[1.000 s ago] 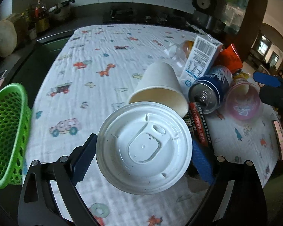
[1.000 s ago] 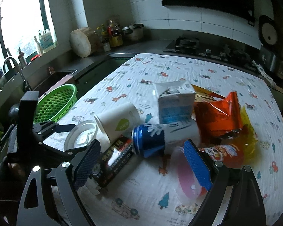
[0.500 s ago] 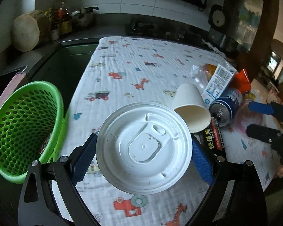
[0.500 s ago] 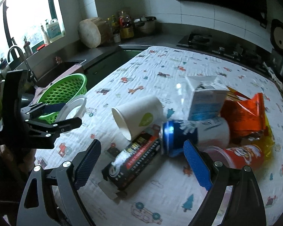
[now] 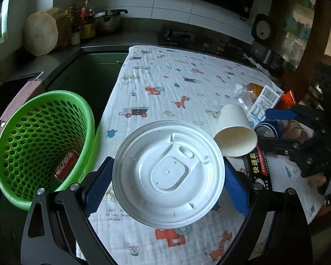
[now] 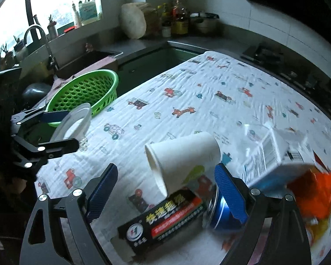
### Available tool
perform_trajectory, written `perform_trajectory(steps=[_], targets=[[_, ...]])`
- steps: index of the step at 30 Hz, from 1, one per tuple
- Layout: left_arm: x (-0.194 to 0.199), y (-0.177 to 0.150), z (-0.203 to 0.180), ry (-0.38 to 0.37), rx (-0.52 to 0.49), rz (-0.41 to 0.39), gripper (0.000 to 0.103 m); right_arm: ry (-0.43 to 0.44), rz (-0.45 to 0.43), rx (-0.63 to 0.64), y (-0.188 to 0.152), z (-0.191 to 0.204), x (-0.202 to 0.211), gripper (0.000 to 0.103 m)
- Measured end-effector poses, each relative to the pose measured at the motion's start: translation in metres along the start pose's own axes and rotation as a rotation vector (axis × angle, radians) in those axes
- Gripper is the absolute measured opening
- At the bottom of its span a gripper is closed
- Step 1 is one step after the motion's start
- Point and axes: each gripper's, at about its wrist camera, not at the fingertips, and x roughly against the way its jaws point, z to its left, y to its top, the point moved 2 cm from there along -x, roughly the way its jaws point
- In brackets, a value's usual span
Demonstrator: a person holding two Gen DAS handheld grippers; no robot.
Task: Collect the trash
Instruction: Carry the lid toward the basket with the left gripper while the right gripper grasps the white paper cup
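Open patterned cloth on the desk (image 6: 187,101) is left free between the green perforated plastic basket (image 6: 86,92) and the tipped white paper cup (image 6: 181,154); beyond the cup, passage is blocked by packed litter.

Matt plastic lid (image 5: 168,173), perforated glossy plastic basket (image 5: 22,130), crinkly cloth tablecloth (image 5: 178,84), paper cup (image 6: 183,154).

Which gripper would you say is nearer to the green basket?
Left. The left gripper, holding the white lid, is beside the green basket; the right gripper is at the trash pile.
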Motion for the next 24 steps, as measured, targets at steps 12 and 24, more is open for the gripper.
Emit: perform_trajectory(steps=[12, 24], targets=[[-0.012, 0.003, 0.009, 0.002, 0.023, 0.019, 0.091, 0.008, 0.065, 0.079, 0.018, -0.015, -0.041, 0.090], [-0.015, 0.003, 0.016, 0.010, 0.035, 0.022, 0.091, -0.020, 0.137, 0.148, 0.032, -0.018, -0.061, 0.092]])
